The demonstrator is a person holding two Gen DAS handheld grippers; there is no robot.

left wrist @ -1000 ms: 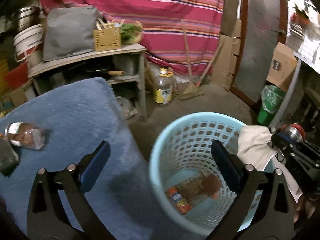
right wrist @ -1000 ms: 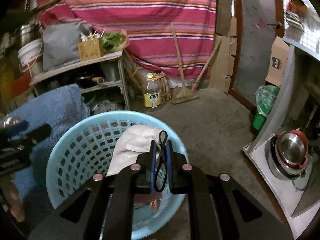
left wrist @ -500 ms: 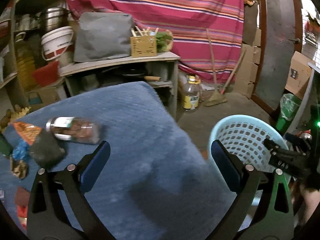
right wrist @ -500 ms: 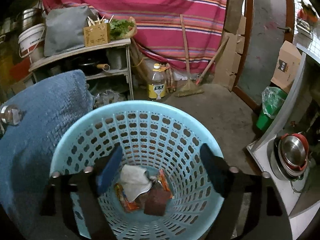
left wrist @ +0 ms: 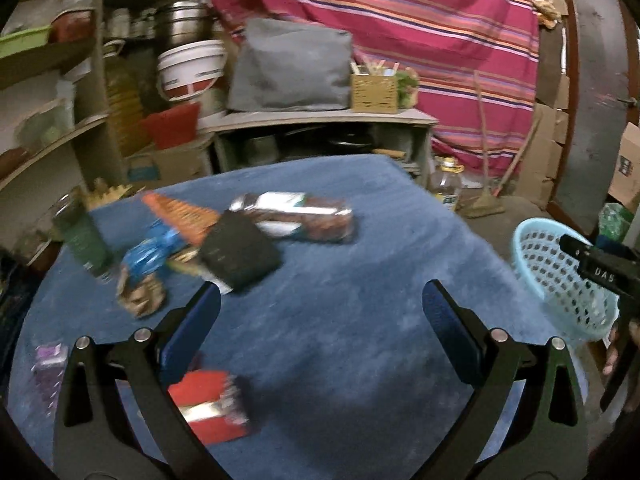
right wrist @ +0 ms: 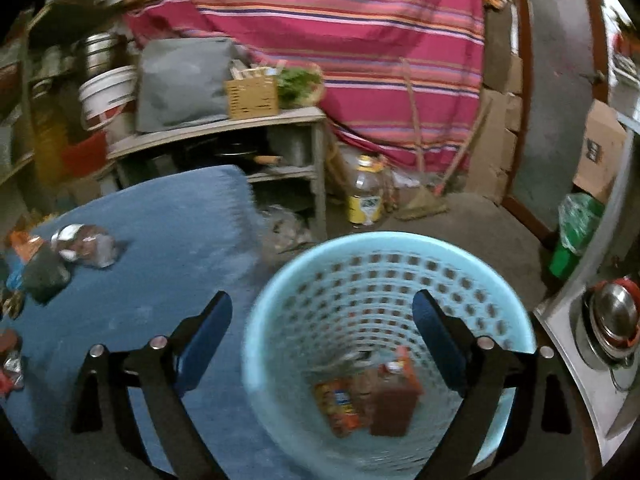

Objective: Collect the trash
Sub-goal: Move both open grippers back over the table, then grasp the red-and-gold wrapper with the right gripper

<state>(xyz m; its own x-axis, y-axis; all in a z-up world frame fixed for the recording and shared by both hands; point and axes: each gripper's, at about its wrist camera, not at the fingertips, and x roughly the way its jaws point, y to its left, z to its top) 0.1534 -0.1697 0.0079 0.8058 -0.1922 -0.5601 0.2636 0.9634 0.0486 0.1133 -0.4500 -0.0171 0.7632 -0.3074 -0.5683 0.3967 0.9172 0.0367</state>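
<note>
Kid one: Trash, lots of it, lying on blue surface (left wrist: 360, 300). Shiny wrapped pack (left wrist: 296, 216) at about 12 o'clock from left gripper (left wrist: 320, 316). Black lump (left wrist: 238, 254) at 11 o'clock, touching that pack. Blue wrapper (left wrist: 150, 254) and orange wrapper (left wrist: 180, 212) at 10 o'clock, all blurry. Red pack (left wrist: 210, 408) down at 7 o'clock, right by the left-side finger.

Kid two: Left gripper fingers (left wrist: 192, 328) spread wide, holding nothing. Same for right gripper (right wrist: 322, 328): fingers (right wrist: 206, 328) opening up, nothing held between them.

Kid one: And the basket?

Kid two: Light blue basket (right wrist: 280, 280) right under the right gripper, standing on the floor beside the blue surface. Far at 3 o'clock in the left wrist view.

Kid one: Anything inside?

Kid two: Yes. Orange wrapper in basket (right wrist: 340, 404) and brown box (right wrist: 394, 404) down at the bottom, side by side. Something pale behind them, too blurry to tell.

Kid one: Yellow-label bottle (right wrist: 366, 196) on the floor at 12 o'clock, past the basket.
</note>
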